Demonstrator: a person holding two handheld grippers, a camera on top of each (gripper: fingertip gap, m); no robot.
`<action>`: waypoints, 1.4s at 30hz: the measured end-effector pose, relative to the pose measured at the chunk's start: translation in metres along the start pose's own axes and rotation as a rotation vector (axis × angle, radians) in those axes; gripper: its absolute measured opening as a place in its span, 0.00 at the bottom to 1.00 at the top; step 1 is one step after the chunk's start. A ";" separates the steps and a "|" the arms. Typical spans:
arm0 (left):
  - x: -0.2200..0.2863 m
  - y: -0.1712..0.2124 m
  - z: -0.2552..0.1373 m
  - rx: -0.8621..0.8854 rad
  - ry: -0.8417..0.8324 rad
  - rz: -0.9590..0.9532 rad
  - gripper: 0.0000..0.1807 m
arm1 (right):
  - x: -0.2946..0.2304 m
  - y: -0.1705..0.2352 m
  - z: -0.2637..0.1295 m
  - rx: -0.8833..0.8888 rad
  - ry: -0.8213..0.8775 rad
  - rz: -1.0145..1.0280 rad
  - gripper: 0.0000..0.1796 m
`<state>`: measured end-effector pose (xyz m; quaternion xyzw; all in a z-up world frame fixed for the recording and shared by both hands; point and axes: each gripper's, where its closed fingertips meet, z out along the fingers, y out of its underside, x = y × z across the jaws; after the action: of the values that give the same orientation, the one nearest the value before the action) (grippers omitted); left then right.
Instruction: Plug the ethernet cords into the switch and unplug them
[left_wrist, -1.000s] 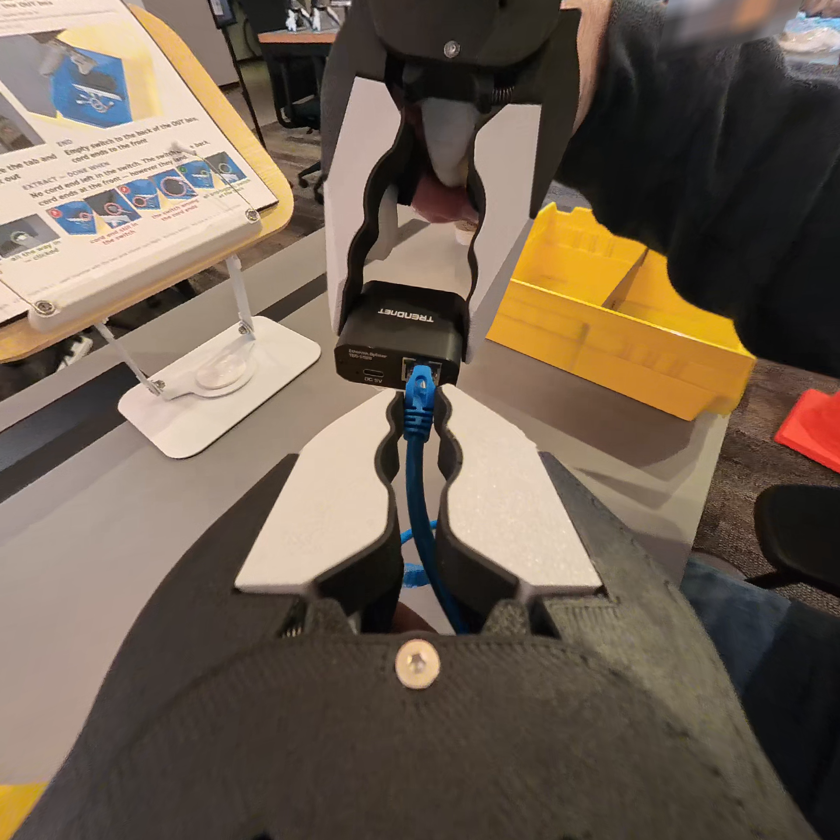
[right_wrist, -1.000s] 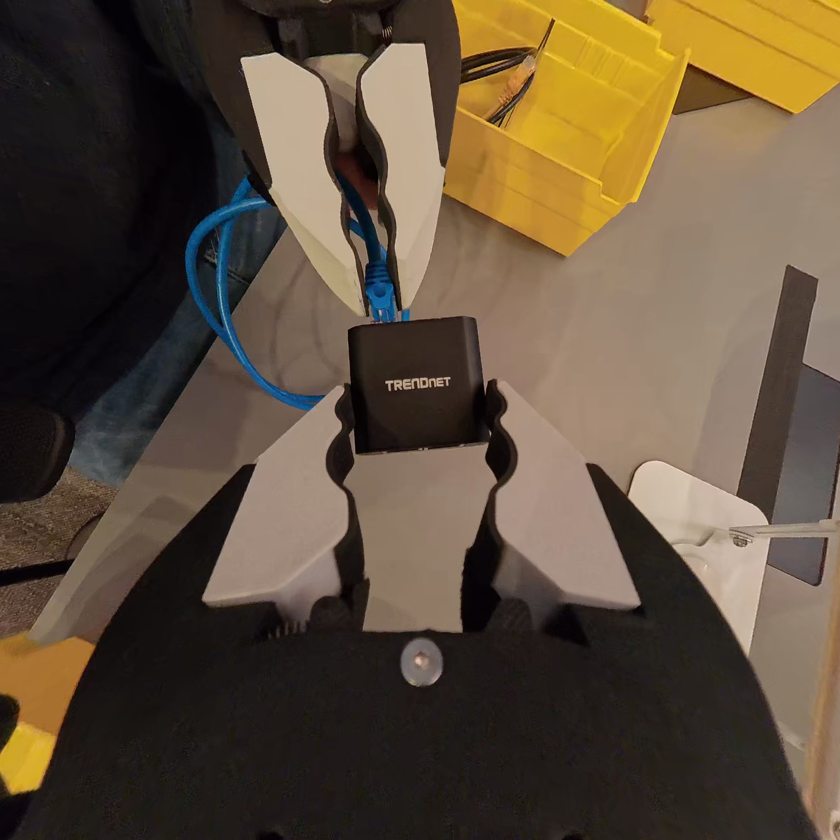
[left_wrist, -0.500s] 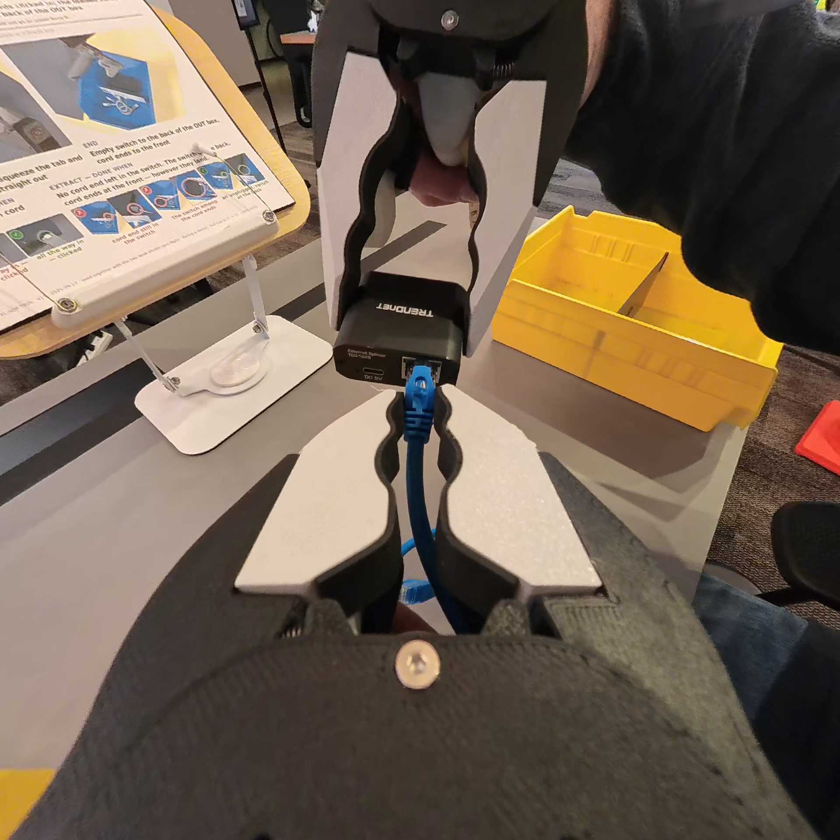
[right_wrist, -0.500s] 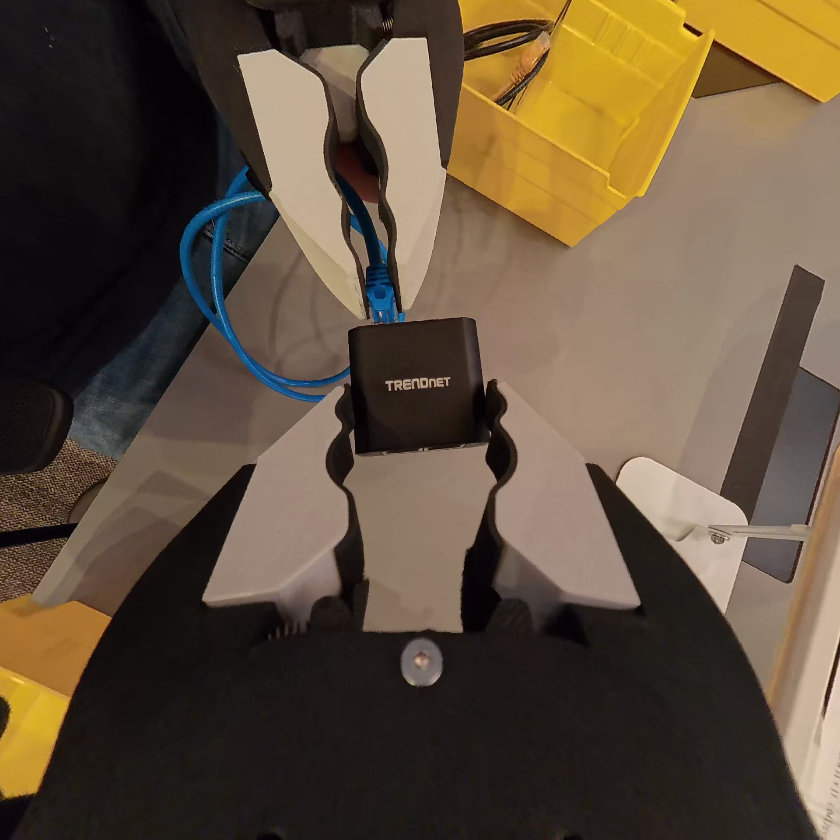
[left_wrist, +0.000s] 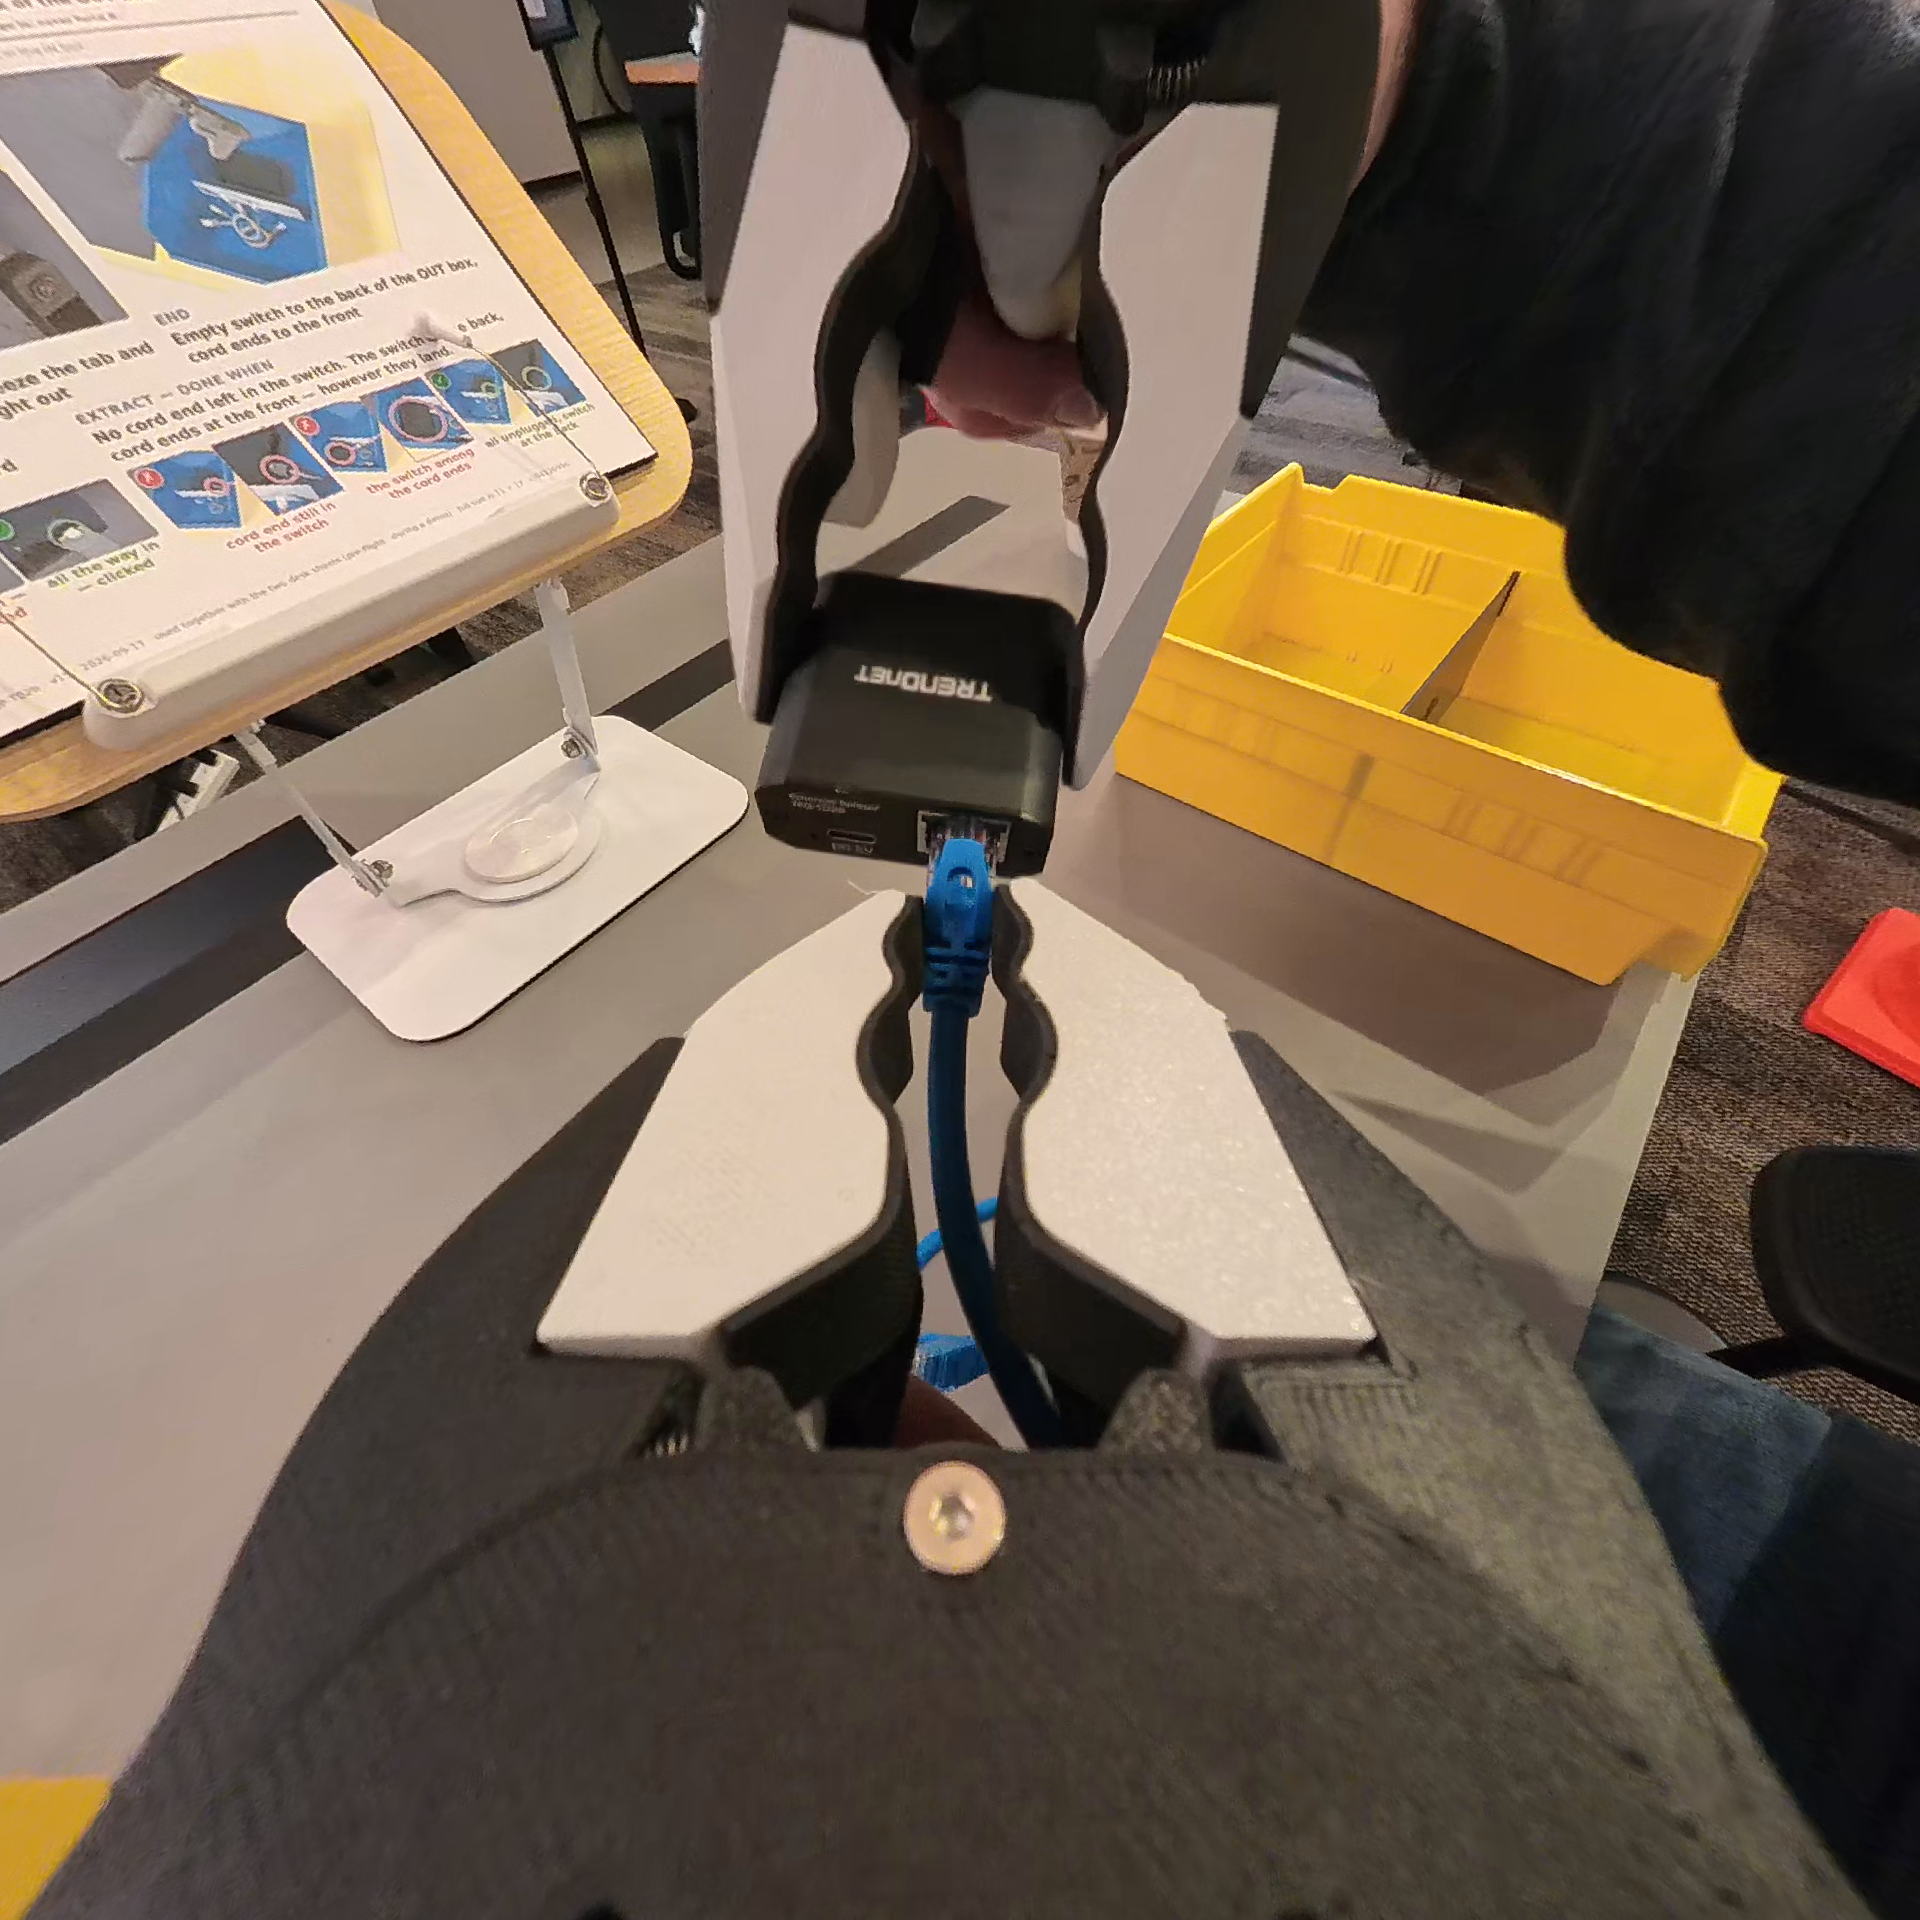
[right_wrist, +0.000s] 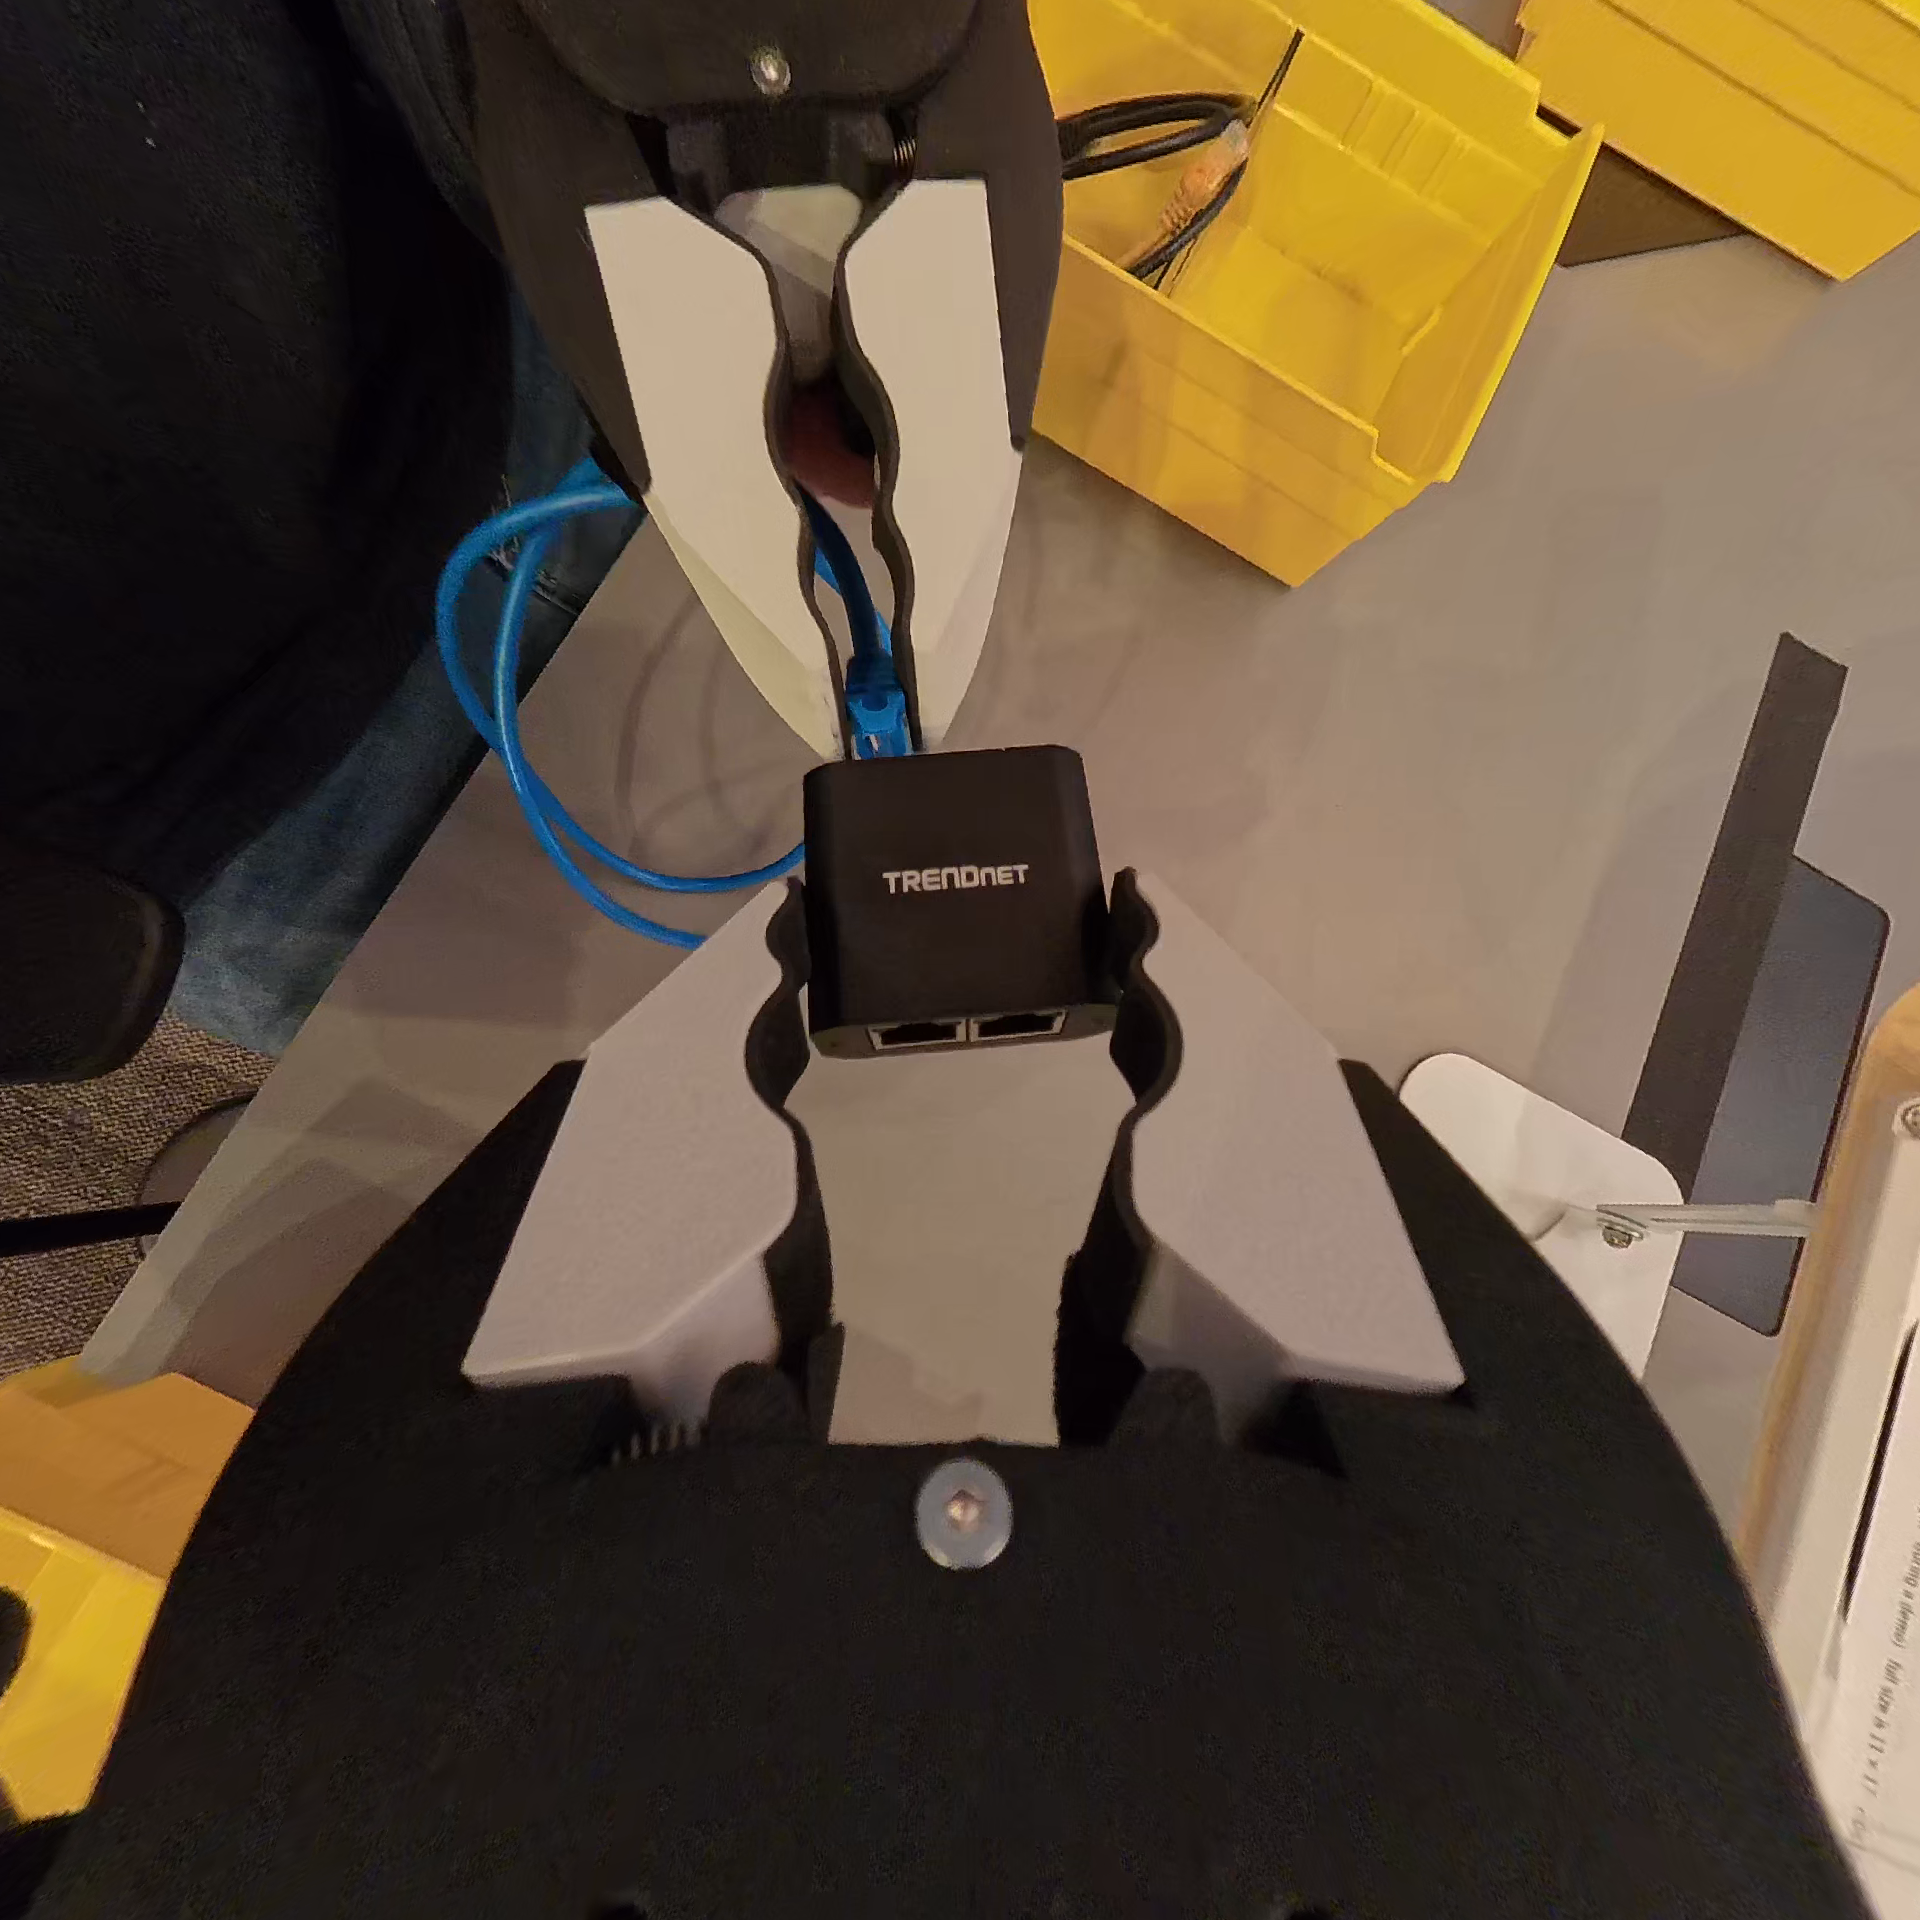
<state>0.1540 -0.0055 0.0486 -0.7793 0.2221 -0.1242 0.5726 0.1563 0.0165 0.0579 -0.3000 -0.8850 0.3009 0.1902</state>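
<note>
The black switch (left_wrist: 914, 717) is held above the grey table (left_wrist: 208, 1143) by my right gripper (left_wrist: 920, 727), which comes in from the top and is shut on its sides. My left gripper (left_wrist: 954, 914) is shut on the blue ethernet cord (left_wrist: 951, 1091) just behind its plug (left_wrist: 956, 883), which sits in a port on the switch's near face. In the right wrist view my right gripper (right_wrist: 958, 899) grips the switch (right_wrist: 951, 831), and two empty ports (right_wrist: 966, 1029) face the camera. The left gripper (right_wrist: 878, 732) holds the plug (right_wrist: 873, 707) at the far face. The cord (right_wrist: 499, 665) loops off the table edge.
An instruction sheet on a stand (left_wrist: 260, 364) with a white base (left_wrist: 520, 862) is at the left. A divided yellow bin (left_wrist: 1455, 727) sits at the table's right edge. Another yellow bin (right_wrist: 1299, 312) holds a black cable (right_wrist: 1153, 114). A dark sleeve (left_wrist: 1662, 312) is at the upper right. My two grippers' fingertips are within a few centimetres of each other.
Both grippers keep their hold and the plug stays in the port. The switch has tilted, so its two empty ports now show in the right wrist view. The background has shifted slightly.
</note>
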 end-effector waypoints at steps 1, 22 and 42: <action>0.001 0.001 0.001 -0.003 0.003 -0.001 0.07 | 0.000 -0.004 -0.001 0.012 0.000 -0.006 0.32; -0.004 0.003 0.005 0.093 0.018 -0.073 0.07 | 0.006 -0.016 -0.001 0.173 -0.009 0.075 0.00; -0.012 0.019 0.000 0.187 -0.002 -0.097 0.07 | 0.006 0.002 0.007 0.424 0.138 0.299 0.49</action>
<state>0.1398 -0.0048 0.0317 -0.7325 0.1709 -0.1713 0.6363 0.1494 0.0192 0.0524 -0.4006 -0.7331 0.4830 0.2622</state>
